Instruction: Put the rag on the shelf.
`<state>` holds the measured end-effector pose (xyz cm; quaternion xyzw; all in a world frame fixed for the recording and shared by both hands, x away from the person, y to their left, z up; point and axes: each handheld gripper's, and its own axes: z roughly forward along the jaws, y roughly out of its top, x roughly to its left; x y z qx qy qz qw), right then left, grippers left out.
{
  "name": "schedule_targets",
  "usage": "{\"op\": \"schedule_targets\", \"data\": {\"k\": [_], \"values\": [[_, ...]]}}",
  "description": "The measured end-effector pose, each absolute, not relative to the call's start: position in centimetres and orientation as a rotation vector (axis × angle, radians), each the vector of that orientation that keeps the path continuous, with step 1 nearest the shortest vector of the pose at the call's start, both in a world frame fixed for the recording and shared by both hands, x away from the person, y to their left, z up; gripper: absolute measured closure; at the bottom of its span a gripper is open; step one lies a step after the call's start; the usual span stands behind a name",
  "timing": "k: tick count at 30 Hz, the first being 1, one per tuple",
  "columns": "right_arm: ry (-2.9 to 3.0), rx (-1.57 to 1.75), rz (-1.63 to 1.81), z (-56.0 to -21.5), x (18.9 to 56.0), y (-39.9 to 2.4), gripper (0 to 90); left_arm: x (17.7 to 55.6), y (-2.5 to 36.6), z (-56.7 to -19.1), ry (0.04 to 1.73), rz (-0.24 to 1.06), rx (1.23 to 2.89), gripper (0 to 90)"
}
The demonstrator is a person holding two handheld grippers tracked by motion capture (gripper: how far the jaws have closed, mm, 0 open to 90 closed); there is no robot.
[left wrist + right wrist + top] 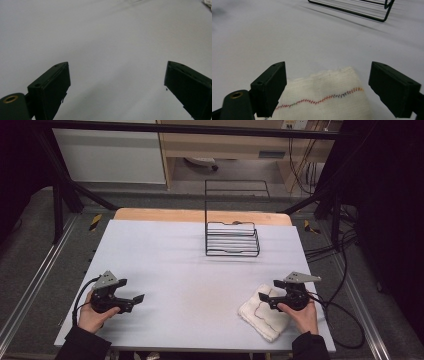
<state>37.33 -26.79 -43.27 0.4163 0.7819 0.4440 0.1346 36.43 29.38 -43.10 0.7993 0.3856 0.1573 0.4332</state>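
A: State of the left gripper [134, 301]?
B: Jaws spread wide over bare white table [180, 270], holding nothing.
A: Right gripper [267, 292]?
B: Jaws also apart, straddling the folded white cloth [324, 97] with its coloured zigzag stitching at the table's near right. The black wire rack [232, 239] stands well beyond.

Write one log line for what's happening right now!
left gripper: open, over bare table | right gripper: open, above folded white cloth | wire rack: far side, untouched
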Motion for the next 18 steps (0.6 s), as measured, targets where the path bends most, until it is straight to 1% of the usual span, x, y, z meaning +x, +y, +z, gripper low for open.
{"op": "schedule_targets", "data": {"k": [1,2,4,5,6,9,13,17,18], "values": [[2.266,1.207,1.287,-43.3,37.3,-26.8,17.7,36.4,29.3,-43.1,0.962,0.392,1.994,6.6],[2.254,1.234,1.257,-43.4,38.0,-26.7,23.1,36.4,29.3,-43.1,0.962,0.391,1.995,6.7],[2.250,1.242,1.213,-43.5,38.5,-26.6,30.9,36.4,29.3,-43.1,0.959,0.392,1.995,6.8],[2.250,1.242,1.213,-43.5,38.5,-26.6,30.9,36.4,29.3,-43.1,0.959,0.394,1.995,6.8],[2.259,1.232,1.192,-43.8,38.9,-26.5,39.0,36.4,29.3,-43.1,0.960,0.394,1.995,6.9],[2.275,1.247,1.142,-44.2,39.4,-26.5,45.8,36.4,29.3,-43.1,0.962,0.391,1.995,7.0],[2.292,1.294,1.115,-44.8,39.8,-26.9,48.9,36.4,29.3,-43.1,0.964,0.393,1.996,7.3],[2.318,1.306,1.106,-45.2,40.0,-26.9,55.2,36.4,29.3,-43.2,0.966,0.393,1.996,7.6],[2.318,1.306,1.106,-45.2,40.0,-26.9,55.2,36.4,29.3,-43.2,0.966,0.392,1.996,7.6]]}}
